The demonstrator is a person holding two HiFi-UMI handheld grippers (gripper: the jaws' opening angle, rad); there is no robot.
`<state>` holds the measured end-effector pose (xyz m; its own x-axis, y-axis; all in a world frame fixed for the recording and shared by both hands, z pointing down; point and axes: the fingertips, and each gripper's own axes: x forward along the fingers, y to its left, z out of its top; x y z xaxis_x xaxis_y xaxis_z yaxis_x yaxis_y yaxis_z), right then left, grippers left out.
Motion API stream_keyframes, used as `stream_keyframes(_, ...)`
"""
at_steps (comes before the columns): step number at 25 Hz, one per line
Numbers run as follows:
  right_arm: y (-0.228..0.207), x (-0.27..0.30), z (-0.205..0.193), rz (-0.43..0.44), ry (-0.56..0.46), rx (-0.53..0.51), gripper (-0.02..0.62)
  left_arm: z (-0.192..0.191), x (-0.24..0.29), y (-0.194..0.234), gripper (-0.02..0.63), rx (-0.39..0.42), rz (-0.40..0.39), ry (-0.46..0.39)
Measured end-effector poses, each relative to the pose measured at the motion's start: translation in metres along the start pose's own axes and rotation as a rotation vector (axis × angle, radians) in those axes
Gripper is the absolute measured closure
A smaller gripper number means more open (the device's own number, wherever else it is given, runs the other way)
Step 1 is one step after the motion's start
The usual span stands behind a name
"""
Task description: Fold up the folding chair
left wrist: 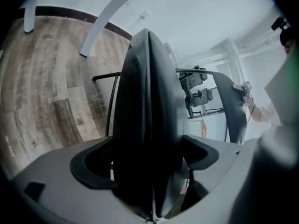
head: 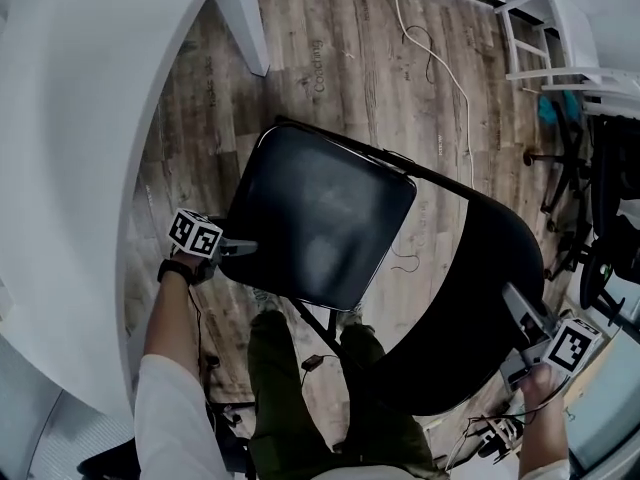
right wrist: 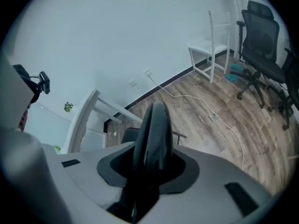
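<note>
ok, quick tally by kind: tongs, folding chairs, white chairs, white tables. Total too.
tongs: 2 (left tongs, right tongs)
folding chair: 1
white chair: 1
white table: 1
total: 5

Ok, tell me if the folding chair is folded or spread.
Spread: the seat juts out from the backrest, not flat against it.

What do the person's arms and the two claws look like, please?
Both the left claw and the right claw have grey bodies lined in black, and each carries a white cube with black square markers. The left arm wears a white sleeve and a dark wristband.
</note>
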<state>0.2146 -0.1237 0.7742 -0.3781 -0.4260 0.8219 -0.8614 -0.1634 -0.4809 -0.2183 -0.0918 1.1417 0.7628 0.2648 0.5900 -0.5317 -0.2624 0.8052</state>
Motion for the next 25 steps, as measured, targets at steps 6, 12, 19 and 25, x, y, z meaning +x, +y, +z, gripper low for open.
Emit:
stream_keyframes(6, 0.0, 0.002, -0.001, 0.007, 0.003, -0.003, 0.475, 0.0, 0.017, -0.014, 0.206, -0.069, -0.245, 0.029)
stream_keyframes(12, -0.006, 0.001, -0.002, 0.003, 0.017, -0.011, 0.492, -0.012, 0.017, -0.023, 0.253, -0.086, -0.309, 0.056)
stream_keyframes(19, -0.025, -0.005, -0.014, 0.051, 0.027, -0.003, 0.517, -0.023, 0.031, -0.034, 0.281, -0.073, -0.318, 0.021)
stream_keyframes(25, -0.036, -0.036, -0.001, 0.067, 0.039, 0.019, 0.52, -0.017, 0.028, -0.078, 0.291, -0.066, -0.259, 0.029)
